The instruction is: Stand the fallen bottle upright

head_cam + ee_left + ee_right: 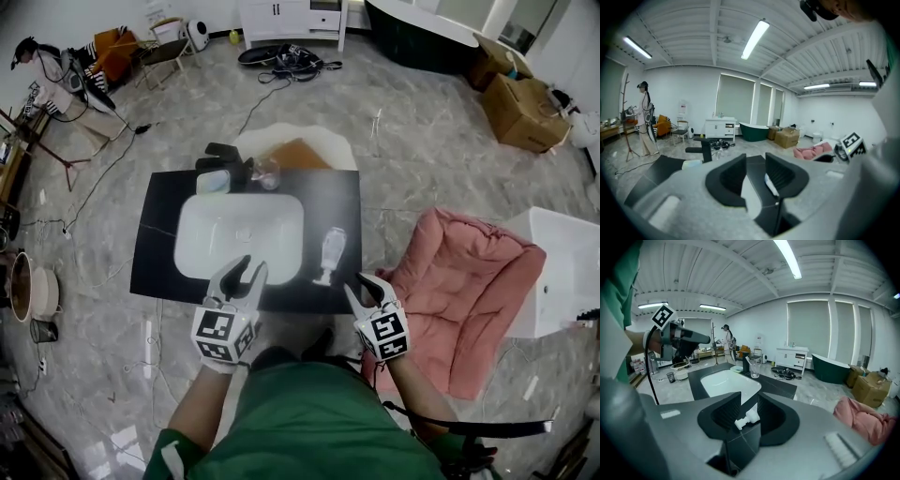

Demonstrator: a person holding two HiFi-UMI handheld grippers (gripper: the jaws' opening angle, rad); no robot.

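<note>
Right of the sink point(202, 234), we are aiming the open, empty right hand-held gripper point(364, 284) at the bottle point(331, 249) body, not its cap point(322, 278).

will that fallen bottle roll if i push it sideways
Likely yes: the bottle lies on its side on the smooth black counter, and its body looks rounded. It looks small and translucent, so it is probably light and easily shoved.

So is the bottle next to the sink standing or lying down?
Lying down: the bottle rests on its side on the black countertop, cap toward the person.
</note>
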